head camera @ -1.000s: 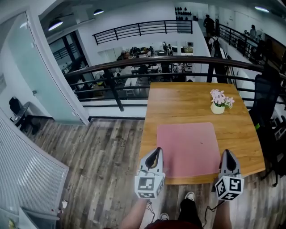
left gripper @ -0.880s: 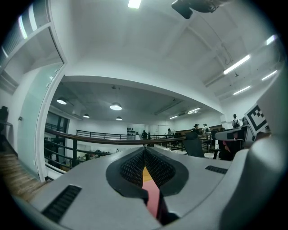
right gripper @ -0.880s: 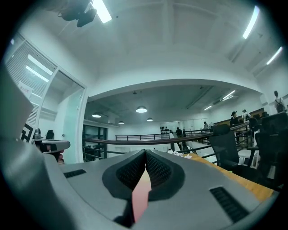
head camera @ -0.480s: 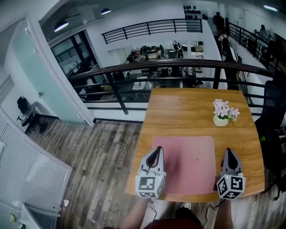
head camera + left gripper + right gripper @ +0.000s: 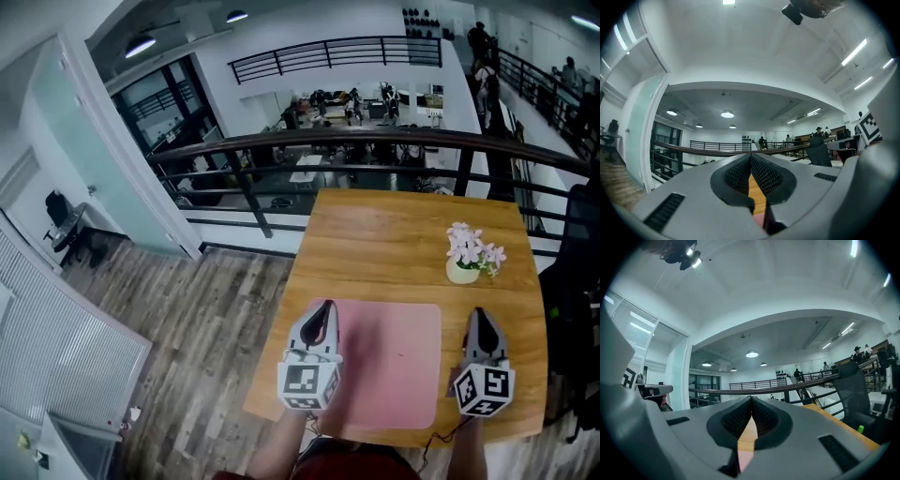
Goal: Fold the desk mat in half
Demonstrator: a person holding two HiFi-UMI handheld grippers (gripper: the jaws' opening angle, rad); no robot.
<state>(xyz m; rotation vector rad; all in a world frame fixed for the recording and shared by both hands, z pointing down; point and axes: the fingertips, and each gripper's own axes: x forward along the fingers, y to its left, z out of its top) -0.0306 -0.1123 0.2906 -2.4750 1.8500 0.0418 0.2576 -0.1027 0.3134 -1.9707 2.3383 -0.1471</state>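
Observation:
A pink desk mat (image 5: pixel 389 361) lies flat and unfolded on the near half of a wooden table (image 5: pixel 394 234). My left gripper (image 5: pixel 324 307) is shut and empty, held level above the mat's left edge. My right gripper (image 5: pixel 479 314) is also shut and empty, over bare wood just right of the mat. In the left gripper view the jaws (image 5: pixel 751 157) meet, with a sliver of mat (image 5: pixel 759 219) and table below them. The right gripper view shows the same: shut jaws (image 5: pixel 751 400) above a strip of pink mat (image 5: pixel 745 458).
A small pot of pink flowers (image 5: pixel 468 258) stands on the table beyond the mat's far right corner. A dark railing (image 5: pixel 328 145) runs past the table's far edge. A black chair (image 5: pixel 572 281) sits at the right. Wooden floor (image 5: pixel 187 337) lies to the left.
Both grippers have travelled forward from the table's near edge to either side of the mat. The table and mat now sit lower and closer in the head view. Jaws stayed shut.

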